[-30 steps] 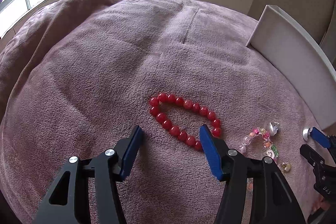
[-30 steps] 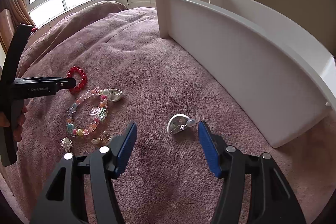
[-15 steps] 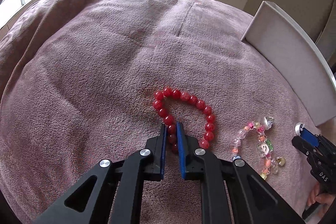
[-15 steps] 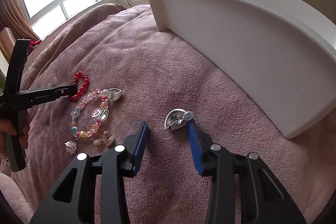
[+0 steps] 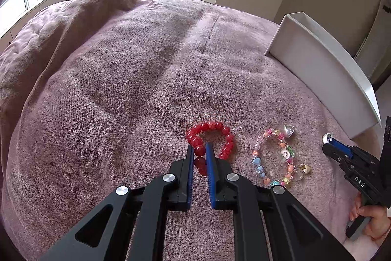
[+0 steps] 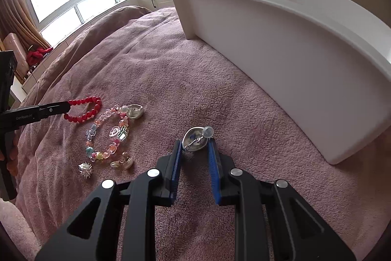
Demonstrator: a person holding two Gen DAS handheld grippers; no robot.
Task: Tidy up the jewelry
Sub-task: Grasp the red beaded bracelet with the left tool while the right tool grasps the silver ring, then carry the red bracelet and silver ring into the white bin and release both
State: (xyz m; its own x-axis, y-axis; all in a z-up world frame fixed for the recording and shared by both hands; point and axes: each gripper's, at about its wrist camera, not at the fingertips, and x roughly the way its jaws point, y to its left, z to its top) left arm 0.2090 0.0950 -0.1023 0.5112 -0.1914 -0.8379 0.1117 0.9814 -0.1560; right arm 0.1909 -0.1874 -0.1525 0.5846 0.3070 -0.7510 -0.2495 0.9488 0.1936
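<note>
Mauve blanket (image 5: 122, 89) covers the bed; nearest, the left gripper (image 5: 200, 151) pinches the red bead bracelet (image 5: 215, 136), the right gripper (image 6: 194, 146) clamps a silver earring (image 6: 195, 137); beyond, bare blanket runs to the white tray (image 6: 293, 60) wall

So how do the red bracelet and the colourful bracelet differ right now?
The red bracelet has round beads of one colour; the colourful bracelet mixes pastel shapes and charms. The left gripper pinches the red one; the colourful one lies untouched. Both rest on the pink blanket.
</note>
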